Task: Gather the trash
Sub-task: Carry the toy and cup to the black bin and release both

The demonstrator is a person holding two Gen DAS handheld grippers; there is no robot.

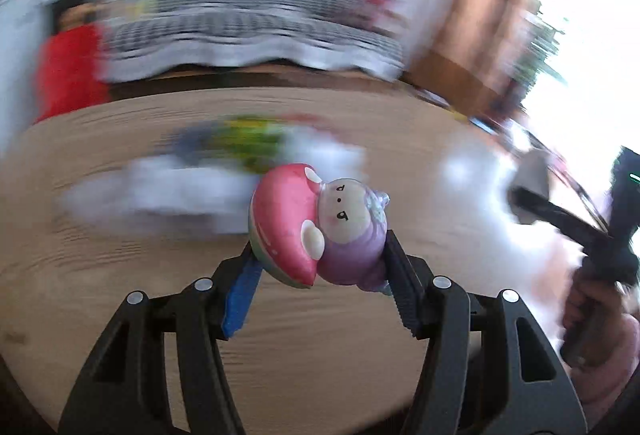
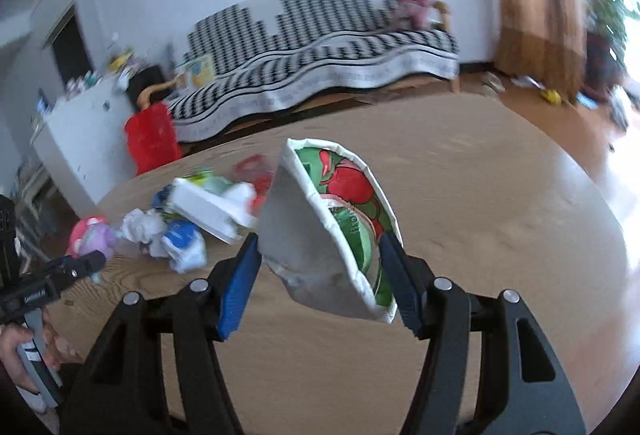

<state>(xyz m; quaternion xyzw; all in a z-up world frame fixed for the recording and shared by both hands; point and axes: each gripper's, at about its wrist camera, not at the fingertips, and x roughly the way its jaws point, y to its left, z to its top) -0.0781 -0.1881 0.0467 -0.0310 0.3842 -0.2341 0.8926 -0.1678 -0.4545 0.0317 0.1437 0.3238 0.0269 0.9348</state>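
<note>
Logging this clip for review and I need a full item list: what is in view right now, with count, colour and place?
Mushroom-cap toy figure: one, pink cap and lilac body, clamped in the left gripper.
Folded paper cup: one, white with red and green print, clamped in the right gripper.
Crumpled trash pile: several pieces, white, blue, green and red, on the table; exact count unclear.
Round wooden table: one, light brown.
Sofa with checked cover: one, black and white, at the wall.
Red bin: one, on the floor by the sofa.
White cabinet: one, far left.
Person's hands: two, each gripping a gripper handle.
</note>
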